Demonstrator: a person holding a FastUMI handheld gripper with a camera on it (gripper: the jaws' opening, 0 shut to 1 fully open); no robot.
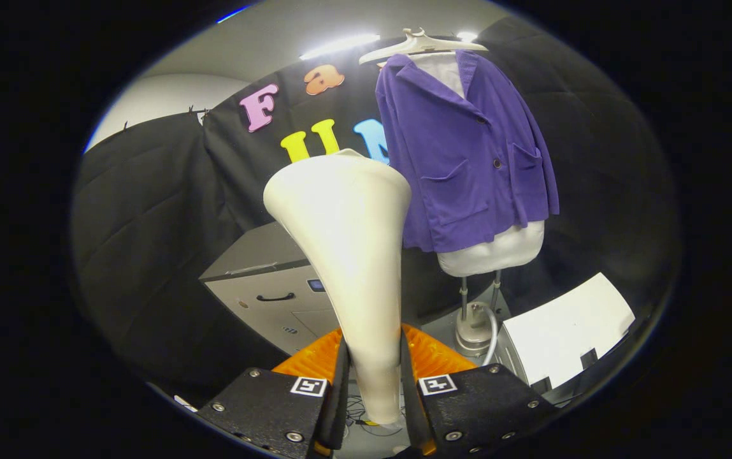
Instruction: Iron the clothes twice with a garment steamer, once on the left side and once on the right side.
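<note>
Tool (375, 376) clamped on handle of garment steamer (346, 255), both fingers pressing its narrow stem; steamer upright, wide head flaring above the fingers. Purple jacket (467, 159) beyond and to right of steamer head, on white hanger (420, 43) over a pale mannequin form (493, 252) w/ metal stand (471, 319). Steamer head apart from jacket. Grey cabinet (270, 287) behind steamer, left. White box (566, 331) right of the stand base.

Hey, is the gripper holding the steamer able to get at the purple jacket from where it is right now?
Probably yes. The gripper is shut on the steamer head, and the purple jacket hangs beyond it on the mannequin with nothing visible between them.
</note>
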